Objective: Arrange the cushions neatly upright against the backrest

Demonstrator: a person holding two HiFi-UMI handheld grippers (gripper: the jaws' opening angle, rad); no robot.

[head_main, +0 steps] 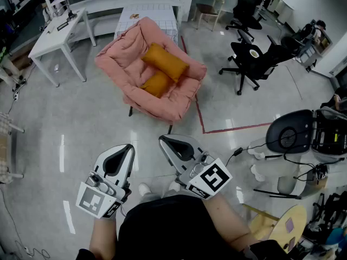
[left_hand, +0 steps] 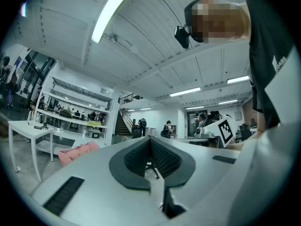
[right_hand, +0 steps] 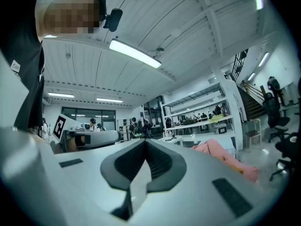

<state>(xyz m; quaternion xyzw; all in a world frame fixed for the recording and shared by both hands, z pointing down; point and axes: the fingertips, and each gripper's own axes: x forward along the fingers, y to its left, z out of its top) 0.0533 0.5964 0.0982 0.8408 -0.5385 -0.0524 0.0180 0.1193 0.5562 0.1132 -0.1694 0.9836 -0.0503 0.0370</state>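
While L claw point(head_main: 128, 147), R claw point(head_main: 163, 140) sit shut, cushions point(head_main: 165, 62) well ahead

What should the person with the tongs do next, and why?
Probably step closer to the pink armchair first. The left tongs and right tongs are shut and empty, well short of it, and the upper orange cushion and lower orange cushion lie slanted across its seat, not upright.
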